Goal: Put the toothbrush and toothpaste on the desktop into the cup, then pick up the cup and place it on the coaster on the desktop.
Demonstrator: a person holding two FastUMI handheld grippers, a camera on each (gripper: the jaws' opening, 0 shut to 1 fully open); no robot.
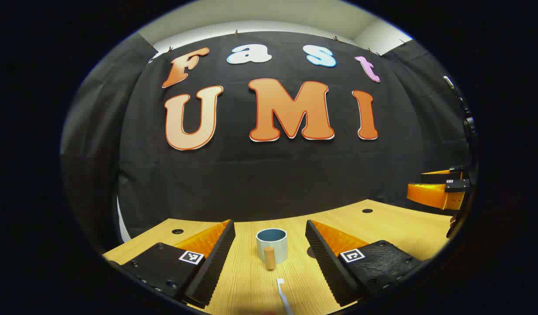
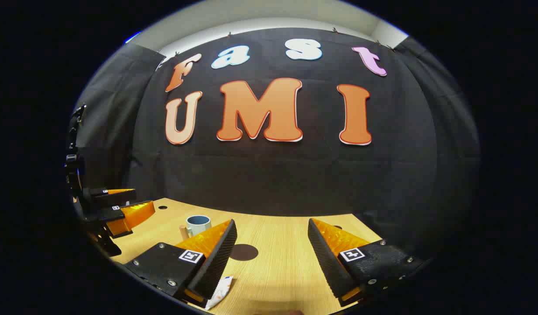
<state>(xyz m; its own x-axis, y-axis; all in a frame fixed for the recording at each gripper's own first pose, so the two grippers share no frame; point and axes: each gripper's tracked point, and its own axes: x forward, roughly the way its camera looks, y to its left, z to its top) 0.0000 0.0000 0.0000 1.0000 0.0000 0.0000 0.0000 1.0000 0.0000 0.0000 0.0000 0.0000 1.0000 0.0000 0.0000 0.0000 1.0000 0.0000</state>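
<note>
A pale blue ceramic cup with a tan wooden handle is sitting on the light woodgrain bench; a white toothbrush is lying near its front edge, a dark brown round coaster mid-bench.

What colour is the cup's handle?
Light wood-brown, on a pale blue-grey cup; the handle shows best in the left gripper view.

A black cloth wall hangs behind a light wooden table with small round holes. Above the cloth runs a pale wall strip, evenly lit.

Cup on desktop, toothbrush before it, coaster and toothpaste to its right.
</note>
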